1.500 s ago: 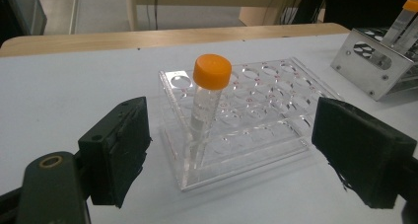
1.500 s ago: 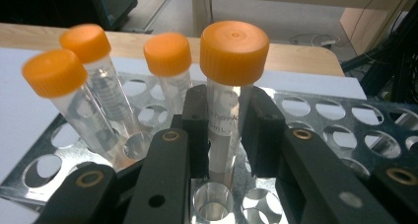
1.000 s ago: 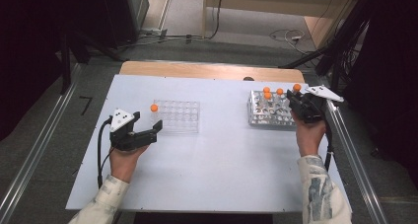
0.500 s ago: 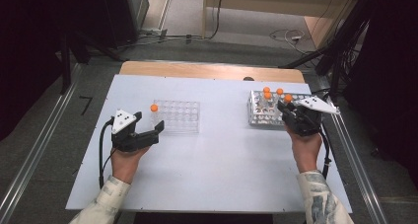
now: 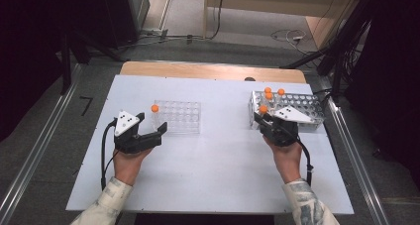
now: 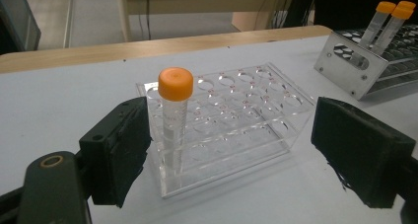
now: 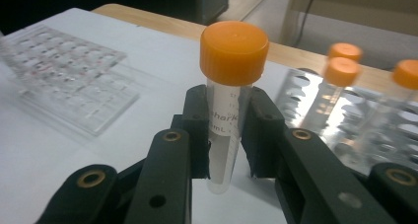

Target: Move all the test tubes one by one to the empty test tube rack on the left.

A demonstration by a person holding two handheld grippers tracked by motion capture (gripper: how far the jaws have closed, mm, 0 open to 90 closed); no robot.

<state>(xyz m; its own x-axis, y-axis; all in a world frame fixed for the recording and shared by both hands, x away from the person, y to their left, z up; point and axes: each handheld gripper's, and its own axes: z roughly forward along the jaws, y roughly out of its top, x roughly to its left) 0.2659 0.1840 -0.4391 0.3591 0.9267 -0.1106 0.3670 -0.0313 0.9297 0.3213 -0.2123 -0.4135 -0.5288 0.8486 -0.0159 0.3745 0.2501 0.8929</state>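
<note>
1. Since the earlier high-view frames, our right gripper (image 5: pixel 262 117) has slid from the right side of the metal rack (image 5: pixel 317 117) toward frame left and lower, now at the rack's front-left corner; our left gripper (image 5: pixel 151 127) has not shifted.
2. Right gripper is clamped on a tube (image 7: pixel 227 120) with an orange cap, pads pinching the clear body just under the cap. Tube is upright and clear of the rack, probably kept vertical so it can drop straight into a hole.
3. Tube sits at right-centre of the high view (image 5: pixel 263 109), between the two racks but much nearer the metal one.
4. Three more orange-capped tubes (image 5: pixel 273 94) stand in the metal rack at upper right, leaning a little in their holes.
5. Left gripper's jaws stand wide with nothing between the pads; in the left gripper view they flank the clear rack (image 6: pixel 231 125), apart from it. We judge it waits there to steady the rack when a tube goes in.
6. Clear rack at centre-left of the high view holds one tube (image 6: pixel 173 116) upright in its near-left corner hole; other holes look empty.
7. Both racks rest flat on the white surface (image 5: pixel 218 170), well apart, leaving open space to carry across.
8. Our guess at the step: transfer from metal rack to clear rack, carry underway, insertion not yet done.
</note>
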